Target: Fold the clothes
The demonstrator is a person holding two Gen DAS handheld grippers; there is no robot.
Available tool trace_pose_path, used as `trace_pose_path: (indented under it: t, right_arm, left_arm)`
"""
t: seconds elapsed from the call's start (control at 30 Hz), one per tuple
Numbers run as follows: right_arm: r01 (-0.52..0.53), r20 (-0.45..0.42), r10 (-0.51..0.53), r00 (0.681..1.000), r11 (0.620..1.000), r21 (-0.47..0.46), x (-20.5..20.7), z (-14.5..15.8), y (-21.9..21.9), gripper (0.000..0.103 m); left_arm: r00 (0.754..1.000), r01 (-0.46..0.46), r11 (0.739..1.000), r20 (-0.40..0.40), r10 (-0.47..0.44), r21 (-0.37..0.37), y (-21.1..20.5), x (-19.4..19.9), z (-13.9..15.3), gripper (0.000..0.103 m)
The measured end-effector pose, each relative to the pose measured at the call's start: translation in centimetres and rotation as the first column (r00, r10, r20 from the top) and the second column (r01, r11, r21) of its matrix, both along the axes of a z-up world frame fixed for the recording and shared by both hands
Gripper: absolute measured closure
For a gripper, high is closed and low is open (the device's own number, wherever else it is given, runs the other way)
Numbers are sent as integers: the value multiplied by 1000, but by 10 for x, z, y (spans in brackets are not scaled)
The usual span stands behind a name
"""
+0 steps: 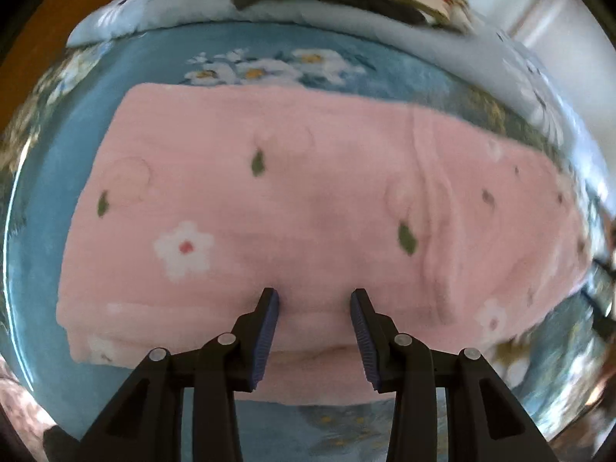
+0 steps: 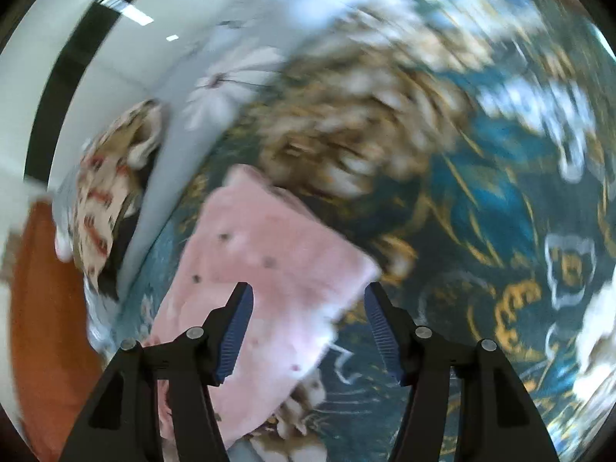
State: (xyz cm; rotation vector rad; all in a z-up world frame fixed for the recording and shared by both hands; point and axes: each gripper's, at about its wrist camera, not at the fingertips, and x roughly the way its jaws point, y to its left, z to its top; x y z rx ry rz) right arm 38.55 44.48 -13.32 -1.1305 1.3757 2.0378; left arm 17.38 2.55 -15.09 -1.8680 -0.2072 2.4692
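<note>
Pink fleece garment [image 1: 308,208] lies folded into a flat slab on the blue floral bedspread [image 1: 161,61]; long axis runs left-right across the left wrist view, near folded edge directly under the left gripper [image 1: 315,297]; its fingers are spread, blue pads touching or just above the fleece, nothing pinched (contact can't be confirmed). Right gripper [image 2: 308,292] also spread and empty; it sits off the garment's right end, left finger [image 2: 236,327] over pink cloth, right finger [image 2: 381,331] over bare bedspread; view is heavily blurred. Judgement: left gripper is nearer the middle of the near edge, right nearer the short end; a next fold across the long axis would start from the right end.
</note>
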Motion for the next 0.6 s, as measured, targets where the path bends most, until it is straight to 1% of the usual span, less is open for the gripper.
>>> trace_pose_path:
  t: [0.03,0.07,0.1,0.13,0.2,0.27,0.33,0.37,0.4,0.43,0.47,0.5,0.53,0.6]
  right_arm:
    - [2,-19,-3,1000,1000,-30,0,-5,1,41]
    - [3,-38,-5,999,998,-57,-1,-11,2,41]
    - [3,-53,-6,999,998,-65,-5,-15,1,41]
    - [16,-54,-20,998,997,-71,-9,-19,2,41]
    - [44,-67,-52,996,993,-113,-14,-27,3,41]
    - [81,-48,-89,995,986,-149,-16,-36,6,41]
    - [152,-30,-160,987,971,-185,-10,-46,9,41]
    - [187,-38,-200,979,956,-226,-7,-50,12,41]
    - [217,-43,-236,971,940,-263,-4,-54,14,45]
    - [231,-41,-251,967,934,-273,-4,-54,14,54]
    - [243,-37,-263,964,929,-280,-5,-54,14,59]
    - [236,-34,-254,967,935,-265,-8,-50,13,69]
    - [207,-53,-225,973,949,-238,-14,-40,9,77]
    - [144,-90,-162,983,973,-180,-26,-20,1,79]
  left_arm:
    - [1000,12,1000,-16,-12,-4,1,6,1,60]
    - [1000,9,1000,-22,-9,9,-1,8,4,60]
    - [1000,-3,1000,-25,4,30,-4,9,7,60]
    - [999,-28,997,-34,30,69,-11,10,11,60]
    - [994,-87,987,-47,94,138,-24,13,19,60]
    - [984,-155,968,-51,168,197,-39,15,25,60]
    - [976,-197,955,-48,213,223,-52,18,28,60]
    - [970,-222,947,-46,239,233,-59,21,29,60]
    - [965,-241,941,-46,259,239,-65,24,30,60]
    - [956,-270,930,-43,289,248,-74,28,31,60]
    - [949,-293,920,-40,314,259,-81,31,32,60]
    - [939,-320,909,-39,341,267,-89,33,32,60]
    - [929,-345,897,-37,369,276,-96,36,32,60]
    - [906,-390,873,-44,420,293,-108,37,32,60]
